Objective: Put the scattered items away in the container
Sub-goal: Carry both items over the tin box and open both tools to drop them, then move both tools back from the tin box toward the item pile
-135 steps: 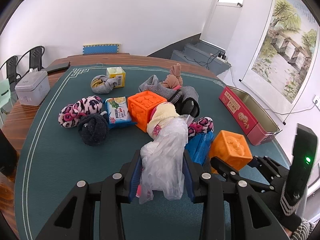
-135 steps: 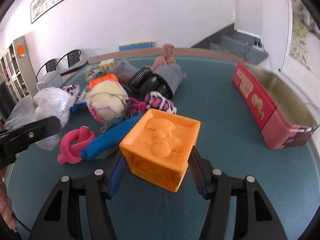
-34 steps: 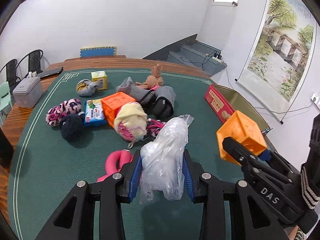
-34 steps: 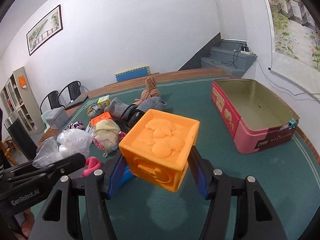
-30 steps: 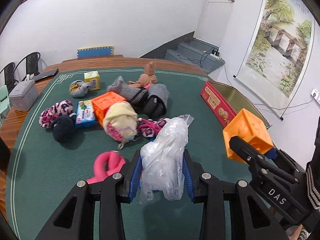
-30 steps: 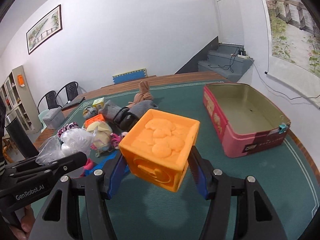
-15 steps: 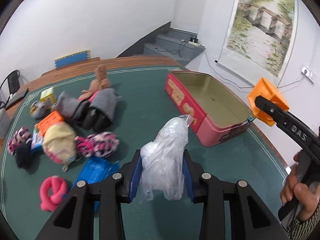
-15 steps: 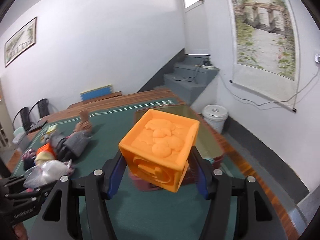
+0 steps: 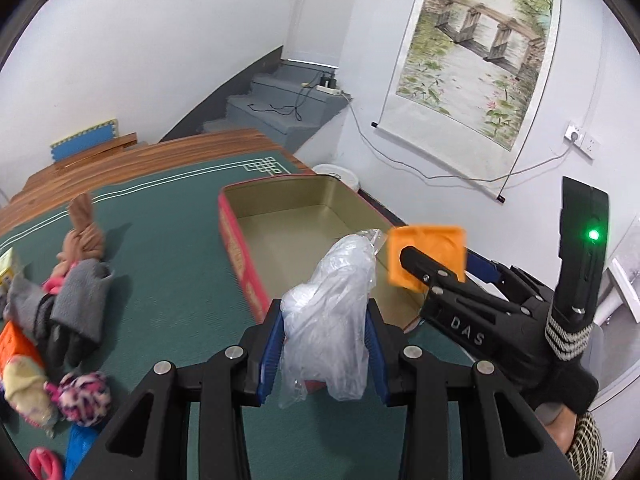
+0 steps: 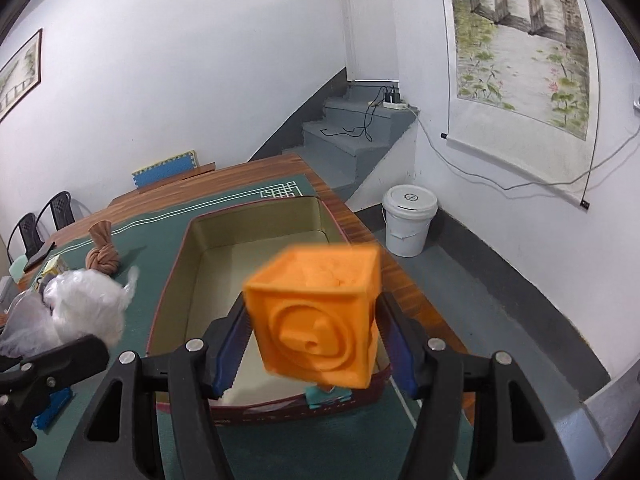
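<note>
**A:** Both hands loaded here. The right gripper (image 10: 314,344) has its jaws clamped on the orange cube (image 10: 316,316), one blue pad pressed to each side face, and it hangs right over the near end of the red tin (image 10: 168,280).

**B:** And the tin is bare inside, so there is room to drop it anywhere. Why so high, do you think?

**A:** My guess is that the height keeps the cube clear of the rim. The cube looks blurred in the right wrist view, so I won't call its tilt.

**B:** Over to the left gripper (image 9: 326,344). Jaws squeezed on the clear plastic bag (image 9: 332,312), gripped low, with the crumpled top standing up between the pads.

**A:** A soft thing, that. It needs a firm pinch or it slides out. It sits just short of the tin's near long wall, at about six o'clock from the open box.

**B:** The orange cube shows at three o'clock from the bag in the left wrist view, close beside it but not touching.

**A:** So the two loads queue side by side, I'd say: the cube first, the bag after.

**B:** Plenty is left on the worktop (image 9: 168,264) at nine o'clock: the grey sock bundle (image 9: 78,296), the tan knotted cloth (image 9: 82,232) and the pink spotted sock (image 9: 82,398). An early stage, by my reckoning.
</note>
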